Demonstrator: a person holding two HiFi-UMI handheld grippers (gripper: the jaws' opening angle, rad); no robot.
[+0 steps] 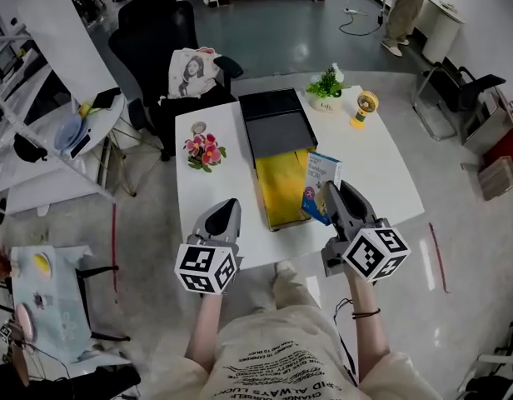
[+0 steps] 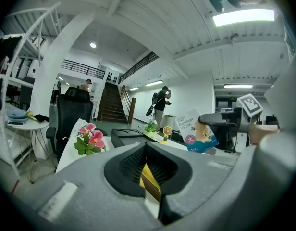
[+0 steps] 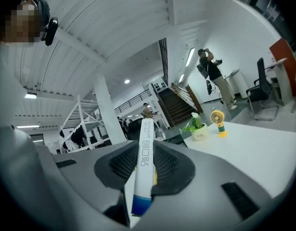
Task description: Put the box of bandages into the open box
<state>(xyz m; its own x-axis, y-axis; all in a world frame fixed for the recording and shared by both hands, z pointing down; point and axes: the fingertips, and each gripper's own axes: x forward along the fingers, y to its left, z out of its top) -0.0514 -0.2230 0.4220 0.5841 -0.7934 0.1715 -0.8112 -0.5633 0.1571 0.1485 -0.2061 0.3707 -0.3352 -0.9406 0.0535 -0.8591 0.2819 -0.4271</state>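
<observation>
Box of bandages (image 1: 321,187): upright, pinched edgewise between the pads of right gripper (image 1: 338,194), just right of open box (image 1: 281,188); whether it touches the rim is unclear.
Left gripper (image 1: 226,206): left of open box, jaws apparently a narrow slit apart, nothing between.
Black lid (image 1: 276,123): at open box's far side.

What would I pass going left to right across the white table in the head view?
Pink flowers → black open box → potted green plant → small yellow fan.
</observation>
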